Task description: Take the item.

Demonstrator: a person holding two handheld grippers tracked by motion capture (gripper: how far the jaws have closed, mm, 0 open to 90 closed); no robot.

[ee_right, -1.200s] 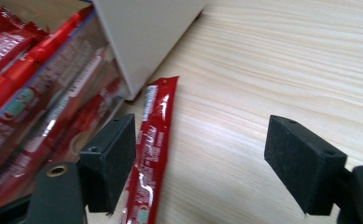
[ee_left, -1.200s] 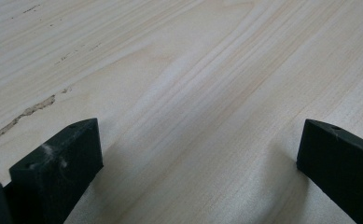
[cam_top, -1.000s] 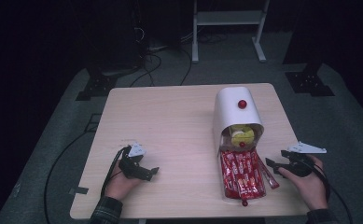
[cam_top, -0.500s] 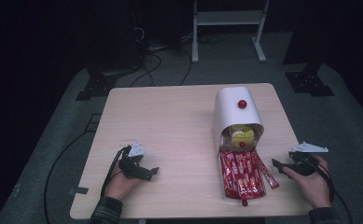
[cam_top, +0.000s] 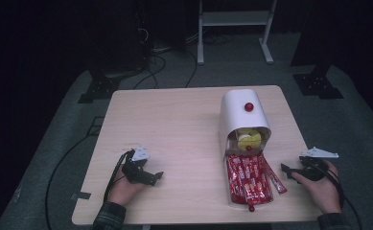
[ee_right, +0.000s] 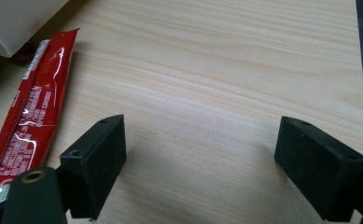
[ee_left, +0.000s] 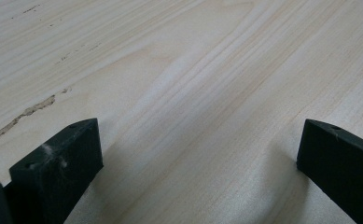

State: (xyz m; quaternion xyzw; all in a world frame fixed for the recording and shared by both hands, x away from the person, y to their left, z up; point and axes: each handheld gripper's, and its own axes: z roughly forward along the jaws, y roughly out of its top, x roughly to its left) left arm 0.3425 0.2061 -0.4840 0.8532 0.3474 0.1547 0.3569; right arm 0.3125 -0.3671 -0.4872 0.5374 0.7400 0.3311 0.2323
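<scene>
Dark floor and black stands ring a pale wooden desk in the high view, with a white frame at the top of the frame. At right of centre a white bin lies on its side, its mouth toward the bottom edge, so its contents slide out: yellow items sit inside the mouth, and red packets fan out on the white tray just below it, one stray packet angled toward the lower right. The right tongs rest in a hand at the lower right, aimed left at that stray packet and close to it, probably lined up to pick it. The left tongs lie at the lower left, well apart from the packets, seemingly parked out of the way. In the left gripper view the jaws are spread wide over bare wood, nothing between them. In the right gripper view the jaws are likewise spread and hold nothing; a red packet lies along the left edge, just beside the left jaw but outside the gap, and the bin's white edge fills the upper left corner. The tongs would need to shift toward the packet before closing.
</scene>
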